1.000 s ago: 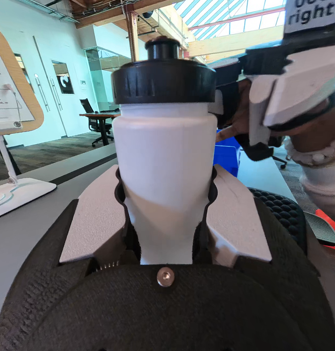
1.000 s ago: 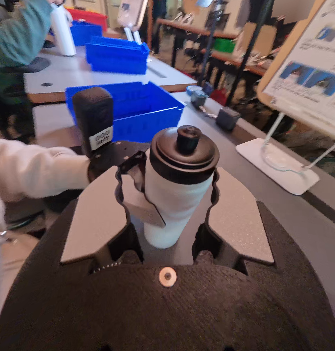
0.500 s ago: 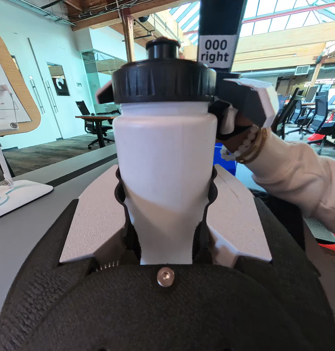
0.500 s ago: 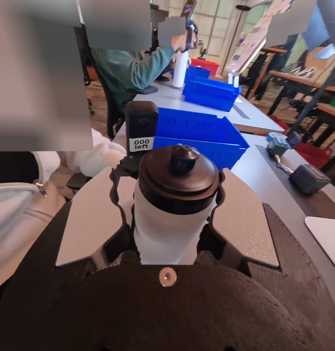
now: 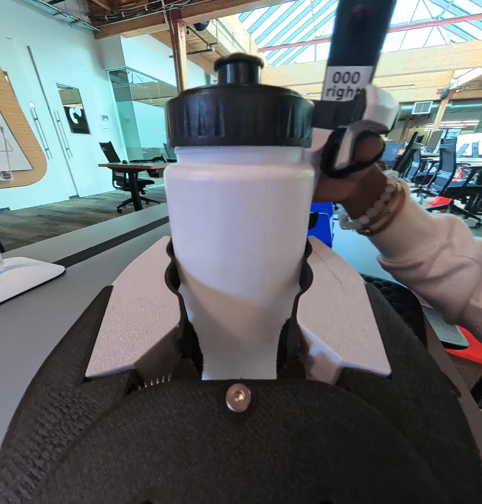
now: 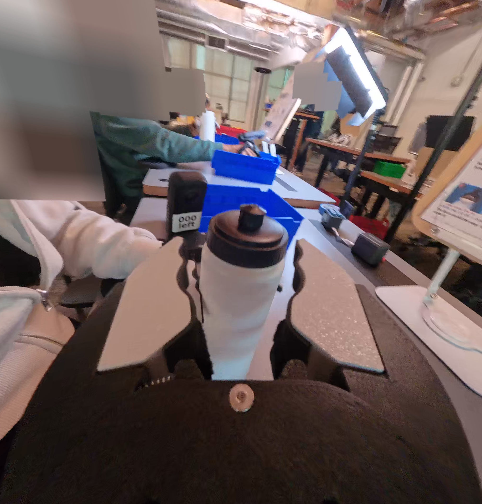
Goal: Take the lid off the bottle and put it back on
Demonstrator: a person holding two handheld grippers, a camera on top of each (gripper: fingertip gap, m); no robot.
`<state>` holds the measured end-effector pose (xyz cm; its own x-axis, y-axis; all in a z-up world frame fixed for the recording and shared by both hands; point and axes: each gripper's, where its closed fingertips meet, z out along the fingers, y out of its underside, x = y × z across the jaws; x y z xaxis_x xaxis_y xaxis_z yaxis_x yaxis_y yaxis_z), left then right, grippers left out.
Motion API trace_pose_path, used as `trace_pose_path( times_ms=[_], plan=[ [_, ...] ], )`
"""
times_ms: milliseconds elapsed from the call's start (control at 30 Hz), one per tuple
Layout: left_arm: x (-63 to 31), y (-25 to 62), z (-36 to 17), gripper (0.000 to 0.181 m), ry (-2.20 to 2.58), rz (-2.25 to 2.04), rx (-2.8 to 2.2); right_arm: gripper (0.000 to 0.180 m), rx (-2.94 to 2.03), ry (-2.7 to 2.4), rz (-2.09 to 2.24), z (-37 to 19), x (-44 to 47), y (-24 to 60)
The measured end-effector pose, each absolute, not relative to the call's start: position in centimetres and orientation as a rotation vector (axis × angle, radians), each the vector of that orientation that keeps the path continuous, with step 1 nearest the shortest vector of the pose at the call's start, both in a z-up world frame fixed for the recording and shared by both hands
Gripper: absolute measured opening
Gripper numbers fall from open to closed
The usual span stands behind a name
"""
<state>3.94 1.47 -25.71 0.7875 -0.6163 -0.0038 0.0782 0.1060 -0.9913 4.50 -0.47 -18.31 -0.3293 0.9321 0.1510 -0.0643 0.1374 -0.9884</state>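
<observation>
A white bottle (image 5: pixel 238 204) with a black screw lid (image 5: pixel 238 120) and pull spout stands upright in my left gripper (image 5: pixel 238 245), which is shut on its narrow waist. In the right wrist view the bottle (image 6: pixel 237 305) and lid (image 6: pixel 246 245) sit between the fingertips of my right gripper (image 6: pixel 239 242). That gripper is open, with a gap on each side of the lid. One right finger (image 5: pixel 379 106) shows behind the lid on the right. The left gripper's black camera body (image 6: pixel 186 201) shows behind the bottle.
The grey table (image 5: pixel 43 313) holds a sign stand with a white base (image 6: pixel 439 313), a blue bin (image 6: pixel 250 199) and a dark grey box (image 6: pixel 370 251). A person in green (image 6: pixel 141 144) works at the far table. A black mesh chair (image 5: pixel 392 297) is on the right. Left tips to right tips: about 8 cm.
My right gripper has swung in from the right to straddle the lid, and its jaws now stand wider apart. The left gripper holds the bottle still.
</observation>
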Motion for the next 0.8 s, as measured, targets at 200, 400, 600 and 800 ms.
trace_pose_path(
  times_ms=[200,400,600,800],
  plan=[
    [5.2,0.5,-25.7,0.087,0.557,-0.628,-1.343,0.104,-0.718,-1.773,1.525,-19.0,1.8,-3.1],
    [5.1,0.5,-25.7,0.087,0.532,-0.607,-1.364,0.080,-0.832,-1.747,1.495,-19.5,0.6,-3.0],
    [5.2,1.0,-25.7,0.087,0.479,-0.484,-1.391,0.080,-1.209,-1.328,1.020,-19.7,0.5,-0.9],
    [5.5,0.5,-25.7,0.087,0.535,-0.611,-1.371,0.097,-0.994,-1.654,1.201,-19.8,1.2,-3.2]
  ],
)
